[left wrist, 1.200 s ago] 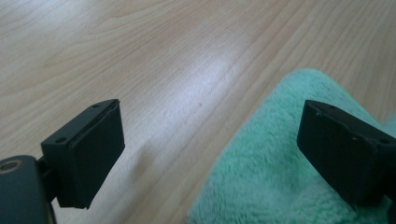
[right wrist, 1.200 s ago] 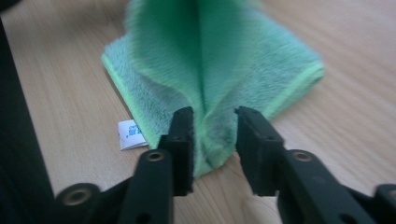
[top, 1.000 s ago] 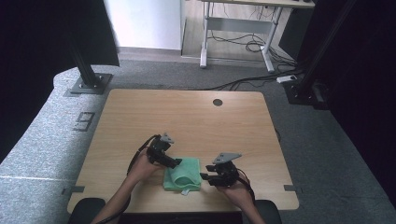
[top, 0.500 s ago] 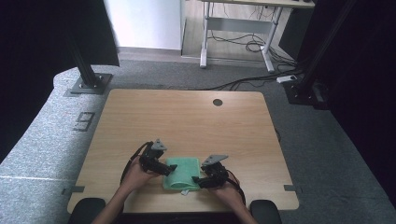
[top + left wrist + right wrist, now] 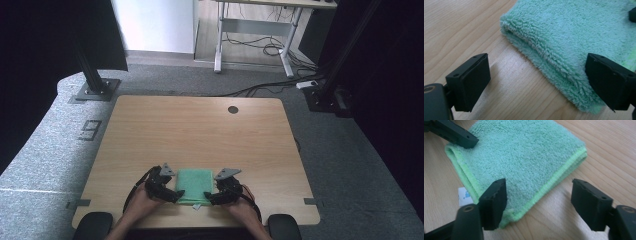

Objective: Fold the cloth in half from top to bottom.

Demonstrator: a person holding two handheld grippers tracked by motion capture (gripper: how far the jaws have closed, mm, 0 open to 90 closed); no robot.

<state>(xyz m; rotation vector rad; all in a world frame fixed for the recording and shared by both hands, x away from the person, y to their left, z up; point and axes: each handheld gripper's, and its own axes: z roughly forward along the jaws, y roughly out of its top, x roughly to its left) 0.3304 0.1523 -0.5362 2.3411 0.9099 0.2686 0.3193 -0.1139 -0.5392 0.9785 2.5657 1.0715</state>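
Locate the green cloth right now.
In the high view the folded green cloth lies at the table's near edge, between the open left gripper and right gripper.

Soft, even light is falling from overhead onto the wooden surface, while the room's edges are sinking into near black on both sides. A bright patch is glaring off the white wall at the back. From above, everything is looking slightly grainy. Up close, the green towel is showing crisp fibres, and the tongs are casting faint, blurred shadows on the wood.
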